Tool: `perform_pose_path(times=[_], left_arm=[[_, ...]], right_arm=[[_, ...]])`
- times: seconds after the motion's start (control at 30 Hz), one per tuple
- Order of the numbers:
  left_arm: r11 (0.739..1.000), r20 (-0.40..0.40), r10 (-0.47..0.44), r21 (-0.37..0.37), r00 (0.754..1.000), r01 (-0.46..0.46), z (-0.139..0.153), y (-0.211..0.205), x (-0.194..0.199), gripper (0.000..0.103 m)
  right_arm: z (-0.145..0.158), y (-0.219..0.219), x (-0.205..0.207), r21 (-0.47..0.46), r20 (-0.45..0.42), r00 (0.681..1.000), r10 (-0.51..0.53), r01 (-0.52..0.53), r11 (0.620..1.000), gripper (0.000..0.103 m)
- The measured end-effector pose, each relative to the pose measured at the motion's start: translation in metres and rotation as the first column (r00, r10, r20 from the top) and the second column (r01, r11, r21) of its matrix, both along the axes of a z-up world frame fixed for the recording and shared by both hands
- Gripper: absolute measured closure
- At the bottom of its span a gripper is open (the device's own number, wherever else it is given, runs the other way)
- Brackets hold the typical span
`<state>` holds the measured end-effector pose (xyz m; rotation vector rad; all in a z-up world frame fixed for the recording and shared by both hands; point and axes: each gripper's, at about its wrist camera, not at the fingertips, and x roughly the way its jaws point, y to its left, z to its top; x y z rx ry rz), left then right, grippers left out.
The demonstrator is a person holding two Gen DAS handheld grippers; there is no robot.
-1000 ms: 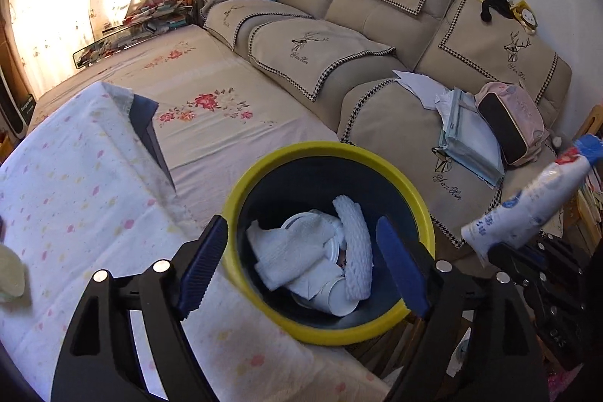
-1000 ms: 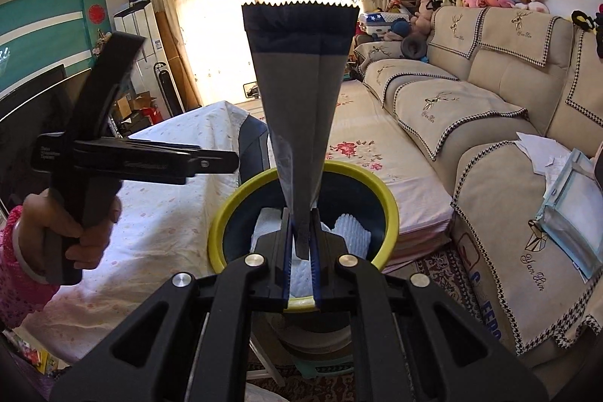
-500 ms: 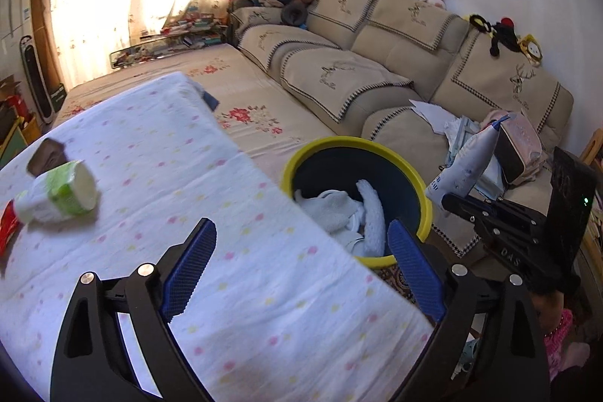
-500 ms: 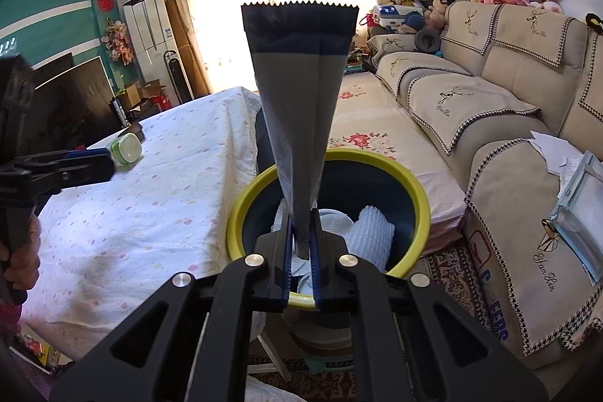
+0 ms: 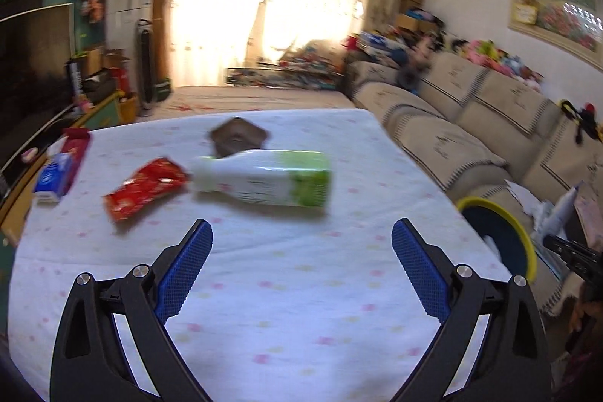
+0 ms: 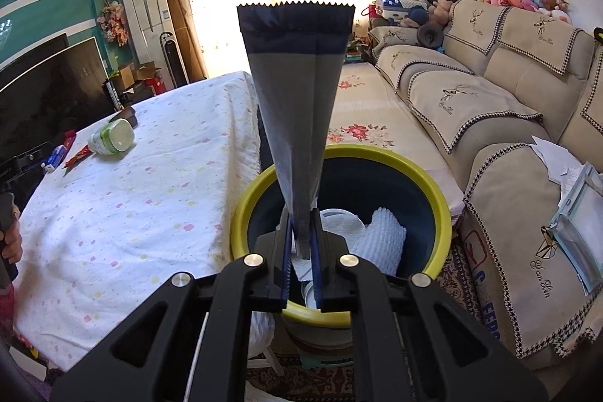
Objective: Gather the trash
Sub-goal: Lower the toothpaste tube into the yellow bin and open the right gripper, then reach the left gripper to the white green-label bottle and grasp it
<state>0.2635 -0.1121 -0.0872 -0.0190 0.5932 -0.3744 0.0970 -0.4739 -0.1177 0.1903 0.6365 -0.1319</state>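
Left gripper has just been opening, jaws now wide, nothing between them. Bottle lies on its side on the table, just ahead of the jaws, long axis crosswise to them, cap end toward the red wrapper. Right gripper is clamped on a grey wrapper over the bin, well away from the bottle; left is nearer.

tablecloth: matt cloth | wrapper: smooth foil | bin: glossy plastic
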Motion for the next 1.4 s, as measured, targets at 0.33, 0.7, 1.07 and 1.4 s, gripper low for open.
perform_pose_path(times=[0.33,0.7,1.07,1.4], left_arm=[[0.994,0.002,0.058,-0.089,0.998,-0.057,-0.009,0.050,0.011,0.007],[0.999,0.021,0.008,-0.037,1.000,-0.008,-0.007,0.028,0.001,0.005],[0.999,-0.070,-0.042,0.031,0.997,0.044,-0.011,0.005,0.017,0.005],[0.968,-0.106,-0.228,0.080,0.968,0.236,0.004,-0.001,0.089,0.005]], right_arm=[[-0.024,-0.005,0.052,-0.031,-0.158,0.986,-0.054,0.050,0.998,0.090],[-0.024,-0.008,0.058,-0.017,-0.163,0.977,-0.136,0.135,0.991,0.064],[0.018,0.047,0.064,0.112,0.046,0.999,0.008,-0.013,0.994,0.050],[0.007,0.076,0.079,0.118,0.020,0.997,0.074,-0.076,0.990,0.049]])
